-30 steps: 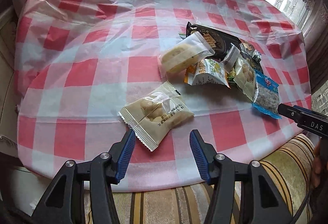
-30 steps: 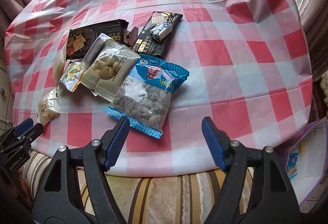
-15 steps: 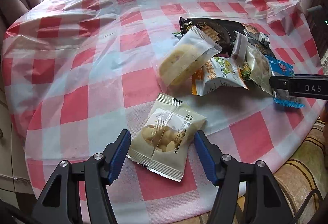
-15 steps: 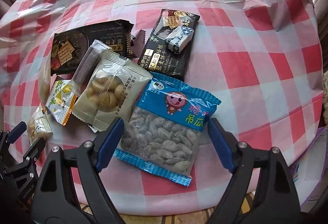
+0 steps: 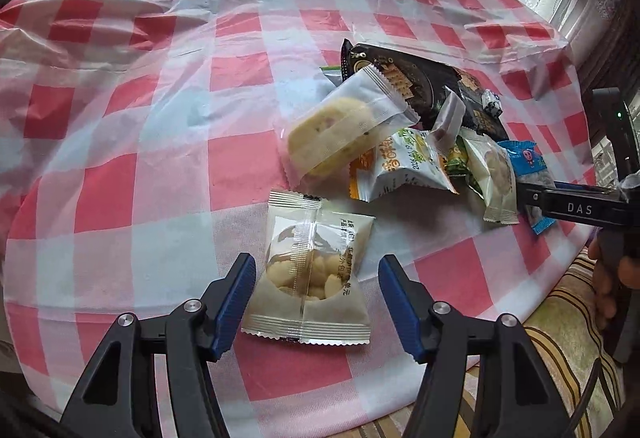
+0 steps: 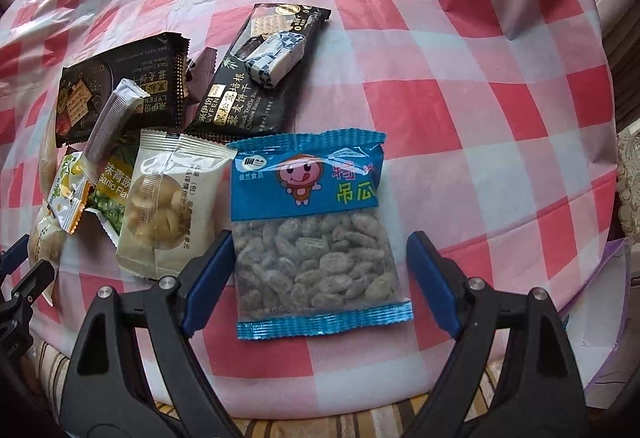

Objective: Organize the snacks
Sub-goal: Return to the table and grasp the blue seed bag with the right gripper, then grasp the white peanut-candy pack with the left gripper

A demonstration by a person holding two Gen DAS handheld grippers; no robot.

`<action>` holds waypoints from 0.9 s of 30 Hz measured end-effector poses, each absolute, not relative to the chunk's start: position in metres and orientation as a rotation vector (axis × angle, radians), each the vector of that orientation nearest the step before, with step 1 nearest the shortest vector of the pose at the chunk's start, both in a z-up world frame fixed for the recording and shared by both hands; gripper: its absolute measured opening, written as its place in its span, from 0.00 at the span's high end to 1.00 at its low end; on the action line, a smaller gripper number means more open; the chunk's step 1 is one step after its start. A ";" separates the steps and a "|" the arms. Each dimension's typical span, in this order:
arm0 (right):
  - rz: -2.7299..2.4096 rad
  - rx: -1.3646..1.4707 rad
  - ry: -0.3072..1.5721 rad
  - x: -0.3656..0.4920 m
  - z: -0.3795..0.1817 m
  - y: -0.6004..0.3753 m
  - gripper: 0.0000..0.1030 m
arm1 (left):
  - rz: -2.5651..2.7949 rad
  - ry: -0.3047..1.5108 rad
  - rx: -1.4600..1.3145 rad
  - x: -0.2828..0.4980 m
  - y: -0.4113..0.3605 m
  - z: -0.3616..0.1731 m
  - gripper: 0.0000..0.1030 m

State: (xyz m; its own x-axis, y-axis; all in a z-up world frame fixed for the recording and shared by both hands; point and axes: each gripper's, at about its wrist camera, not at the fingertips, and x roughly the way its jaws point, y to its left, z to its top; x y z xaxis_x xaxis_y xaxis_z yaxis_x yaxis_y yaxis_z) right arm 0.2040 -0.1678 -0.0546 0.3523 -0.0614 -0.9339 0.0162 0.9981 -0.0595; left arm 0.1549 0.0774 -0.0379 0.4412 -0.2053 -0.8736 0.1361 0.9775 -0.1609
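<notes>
My left gripper is open, its blue pads on either side of a beige packet of pale nuts that lies flat on the checked cloth. My right gripper is open, straddling a blue packet of seeds. Left of the blue packet lie a second beige nut packet, a green garlic packet, a yellow-white packet, two black cracker packs and a small blue-white wrapped sweet. A clear-wrapped cake leans on the pile in the left view.
The round table has a red-and-white checked cloth under plastic. A striped sofa cushion runs along its near edge. A purple-white bag sits at the right. The right gripper's body reaches in from the right of the left view.
Both grippers have moved forward and down over the table. The beige nut packet now lies between the left pads and the blue seed packet between the right pads. Both stay open.
</notes>
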 end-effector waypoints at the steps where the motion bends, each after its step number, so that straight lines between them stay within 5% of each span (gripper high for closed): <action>1: -0.045 -0.049 1.203 0.205 -0.054 -0.167 0.16 | -0.218 1.096 -0.084 0.156 0.078 -0.039 0.37; 4: -0.012 -0.040 1.196 0.209 -0.053 -0.168 0.21 | -0.214 1.103 -0.070 0.157 0.074 -0.040 0.38; 8: 0.005 -0.050 1.177 0.205 -0.050 -0.167 0.36 | -0.181 1.108 -0.020 0.156 0.067 -0.040 0.52; 27: 0.026 0.016 1.100 0.160 -0.021 -0.206 0.39 | -0.064 1.016 -0.046 0.116 0.057 -0.005 0.54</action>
State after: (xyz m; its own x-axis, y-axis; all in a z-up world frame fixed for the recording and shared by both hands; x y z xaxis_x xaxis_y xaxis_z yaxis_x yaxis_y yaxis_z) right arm 0.1597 -0.2063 -0.0208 0.4532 0.0289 -0.8909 -0.0132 0.9996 0.0257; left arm 0.1159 0.0568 -0.0047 0.5254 -0.0746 -0.8476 0.0322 0.9972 -0.0678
